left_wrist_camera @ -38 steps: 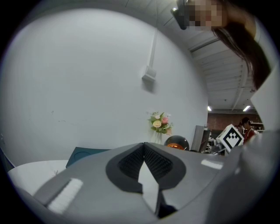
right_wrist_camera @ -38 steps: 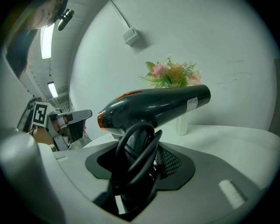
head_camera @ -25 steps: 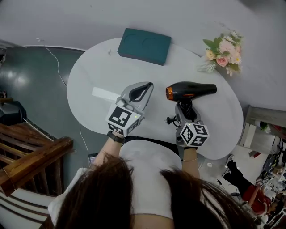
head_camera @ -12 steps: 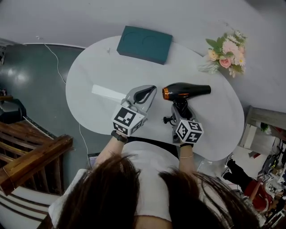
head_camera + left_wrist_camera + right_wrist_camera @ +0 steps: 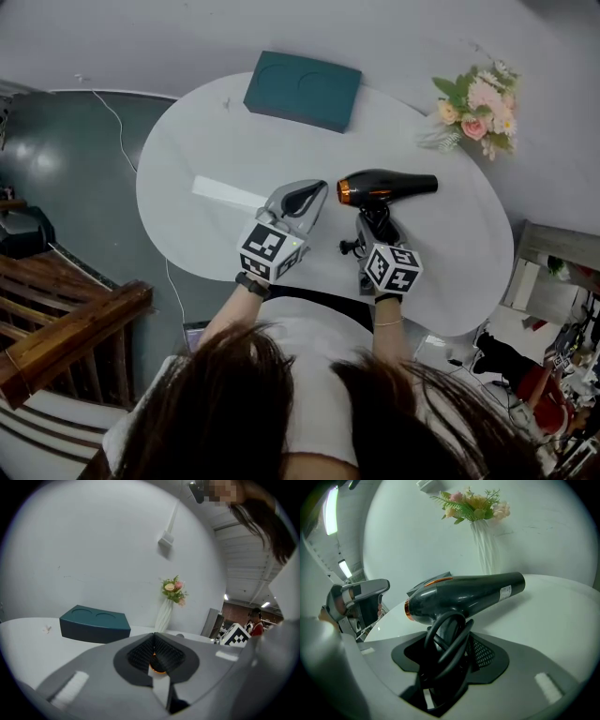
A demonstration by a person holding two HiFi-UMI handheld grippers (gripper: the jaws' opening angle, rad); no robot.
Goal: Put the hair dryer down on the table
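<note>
The glossy black hair dryer (image 5: 386,186) is clenched by its handle in the right gripper (image 5: 376,223) and kept level over the white oval table (image 5: 206,150) for a flat landing. The 2 jaws of the left gripper (image 5: 305,195) are pressed together, empty.

Likely staged home corner inside larger hall. White oval table (image 5: 216,141) against plain wall (image 5: 281,28). Flower vase (image 5: 473,103) and teal box (image 5: 303,89) at table's far edge. Wooden railing (image 5: 66,328) left of table. Ceiling strip lights (image 5: 267,604) beyond table's right end.
</note>
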